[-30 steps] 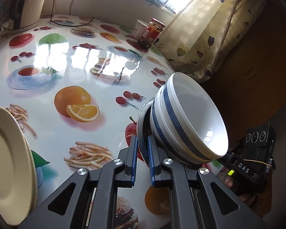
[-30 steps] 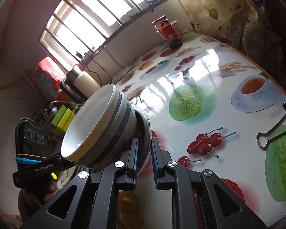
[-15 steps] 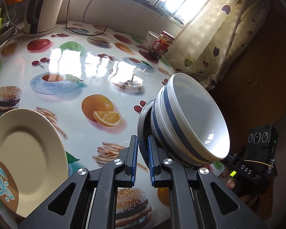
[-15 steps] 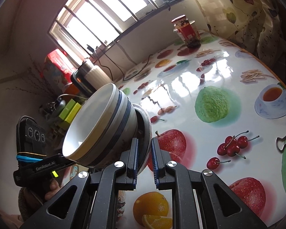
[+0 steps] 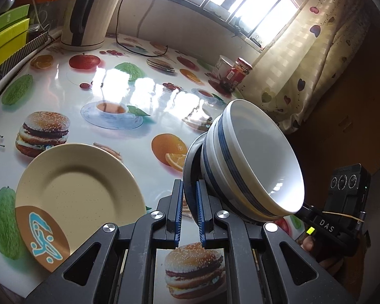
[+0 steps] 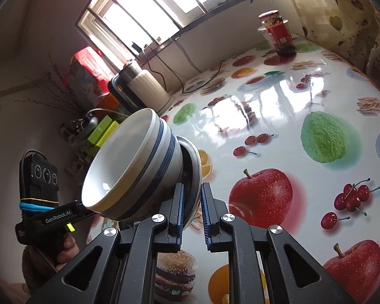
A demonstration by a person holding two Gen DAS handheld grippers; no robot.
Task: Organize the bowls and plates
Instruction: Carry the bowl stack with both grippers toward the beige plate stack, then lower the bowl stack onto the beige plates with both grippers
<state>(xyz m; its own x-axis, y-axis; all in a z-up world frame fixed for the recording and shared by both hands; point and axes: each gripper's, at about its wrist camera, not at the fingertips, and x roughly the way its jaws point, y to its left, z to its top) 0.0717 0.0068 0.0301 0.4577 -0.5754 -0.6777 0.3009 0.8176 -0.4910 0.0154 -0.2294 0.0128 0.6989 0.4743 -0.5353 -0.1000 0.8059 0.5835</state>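
Two nested white bowls with blue stripes (image 5: 253, 167) sit tilted on a small grey plate (image 5: 190, 167), held up above the table. My left gripper (image 5: 189, 210) is shut on that plate's rim. My right gripper (image 6: 192, 211) is shut on the same plate's rim (image 6: 196, 172) from the other side, with the bowls (image 6: 129, 167) to its left. A cream plate with a brown-and-blue patch (image 5: 73, 197) lies on the table at the lower left of the left wrist view, apart from both grippers.
The round table (image 5: 144, 96) has a glossy fruit-and-burger print cloth. An electric kettle (image 5: 91, 15) with its cord stands at the back. A red-lidded jar (image 5: 238, 73) and a white cup stand near the curtain. Green boxes (image 5: 5, 38) sit at the far left.
Both grippers have moved back and up with the plate and bowls. More of the table and the whole cream plate have come into the left wrist view.
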